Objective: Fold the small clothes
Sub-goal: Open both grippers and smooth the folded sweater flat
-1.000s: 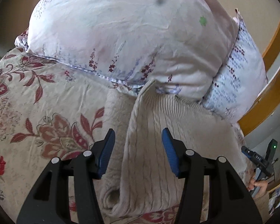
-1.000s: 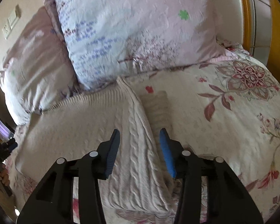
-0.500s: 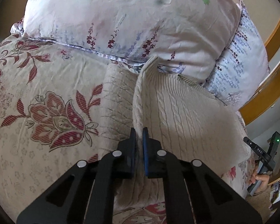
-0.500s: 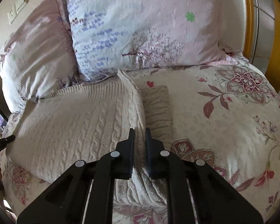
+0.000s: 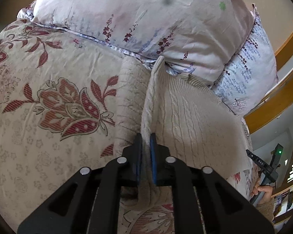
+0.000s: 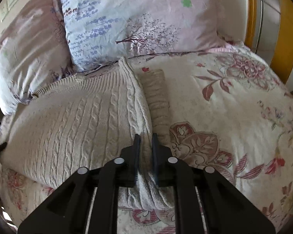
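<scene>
A cream cable-knit sweater point(image 5: 189, 117) lies on the floral bedspread, its far edge against the pillows. My left gripper point(image 5: 146, 136) is shut on the sweater's left side edge, which stands up as a ridge between the blue pads. A sleeve point(image 5: 127, 97) lies flat to the left of that ridge. In the right wrist view the sweater point(image 6: 78, 120) spreads to the left. My right gripper point(image 6: 146, 136) is shut on its right side edge, pinched into a ridge. A sleeve point(image 6: 158, 97) lies just right of it.
Two floral pillows point(image 5: 146, 19) point(image 6: 138, 19) lean at the head of the bed, touching the sweater's far edge. A wooden bed frame point(image 6: 289, 29) runs along the right. The floral bedspread point(image 5: 48, 107) point(image 6: 234, 117) extends to both sides. The other gripper and hand point(image 5: 263, 175) show at lower right.
Both grippers went from open, straddling the sweater's side edges, to shut on them. The pinched edges now rise a little as ridges off the bedspread.
</scene>
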